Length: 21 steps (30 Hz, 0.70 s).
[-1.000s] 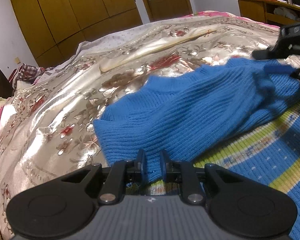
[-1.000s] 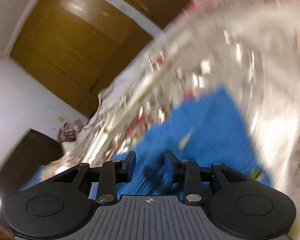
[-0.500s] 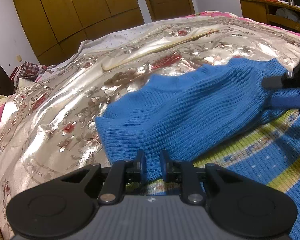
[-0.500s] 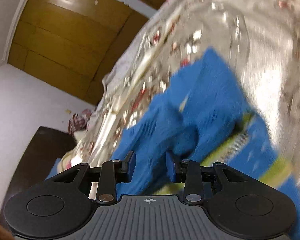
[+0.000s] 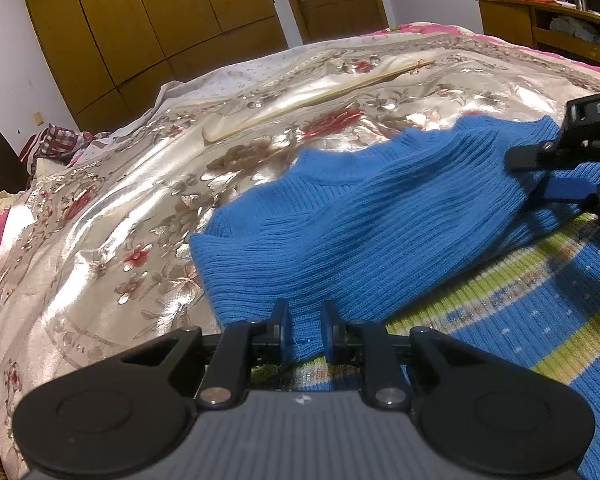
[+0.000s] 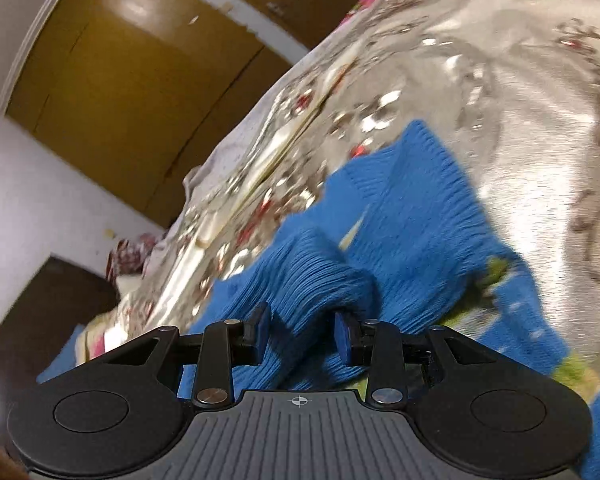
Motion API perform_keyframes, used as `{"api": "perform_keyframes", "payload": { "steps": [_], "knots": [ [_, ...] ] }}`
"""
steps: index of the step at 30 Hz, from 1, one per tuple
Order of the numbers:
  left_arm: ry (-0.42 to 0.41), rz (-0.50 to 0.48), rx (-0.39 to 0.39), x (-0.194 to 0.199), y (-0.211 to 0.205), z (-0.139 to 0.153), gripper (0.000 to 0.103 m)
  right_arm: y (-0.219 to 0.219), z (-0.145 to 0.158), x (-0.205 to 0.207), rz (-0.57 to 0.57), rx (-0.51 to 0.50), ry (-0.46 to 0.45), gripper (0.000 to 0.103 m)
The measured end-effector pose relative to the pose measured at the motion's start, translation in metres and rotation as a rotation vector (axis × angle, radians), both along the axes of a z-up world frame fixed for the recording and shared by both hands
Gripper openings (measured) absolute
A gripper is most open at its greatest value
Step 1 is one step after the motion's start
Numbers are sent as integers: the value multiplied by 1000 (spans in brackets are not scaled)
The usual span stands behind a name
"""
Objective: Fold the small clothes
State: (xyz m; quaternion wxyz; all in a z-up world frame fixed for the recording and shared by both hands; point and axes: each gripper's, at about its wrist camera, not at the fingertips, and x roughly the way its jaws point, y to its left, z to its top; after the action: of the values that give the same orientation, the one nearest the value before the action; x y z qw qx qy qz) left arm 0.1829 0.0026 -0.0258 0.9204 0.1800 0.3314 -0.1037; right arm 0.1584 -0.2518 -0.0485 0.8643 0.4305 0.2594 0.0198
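Sweater (image 5: 380,216): top half now doubled over striped body, shifted little since; left fingers (image 5: 303,330) pinch near fold edge, right fingers (image 6: 302,330) clamp bunched knit. Fold nearly laid.

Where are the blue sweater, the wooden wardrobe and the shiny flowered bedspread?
blue sweater (image 5: 380,216): left wrist view, ribbed body.
wooden wardrobe (image 5: 140,20): left wrist view, door panel.
shiny flowered bedspread (image 5: 120,200): left wrist view, bare satin.

The white letters "DA", cut off by the frame's edge, stand on the right claw (image 5: 562,178).
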Motion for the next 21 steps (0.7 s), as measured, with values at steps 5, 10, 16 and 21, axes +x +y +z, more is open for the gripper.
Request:
{"api": "perform_keyframes", "payload": {
  "steps": [5, 10, 16, 21],
  "knots": [
    [-3, -1, 4, 0, -1, -1, 25, -8, 15, -7, -79, -44, -100, 34],
    [-5, -3, 18, -1, -3, -1, 26, -25, 29, -17, -115, -106, -143, 34],
    [-4, -1, 18, -1, -4, 0, 26, -28, 13, -17, -23, 40, -7, 34],
    [-6, 0, 18, -1, -3, 0, 26, -15, -1, -11, 48, 143, 21, 34]
  ]
}}
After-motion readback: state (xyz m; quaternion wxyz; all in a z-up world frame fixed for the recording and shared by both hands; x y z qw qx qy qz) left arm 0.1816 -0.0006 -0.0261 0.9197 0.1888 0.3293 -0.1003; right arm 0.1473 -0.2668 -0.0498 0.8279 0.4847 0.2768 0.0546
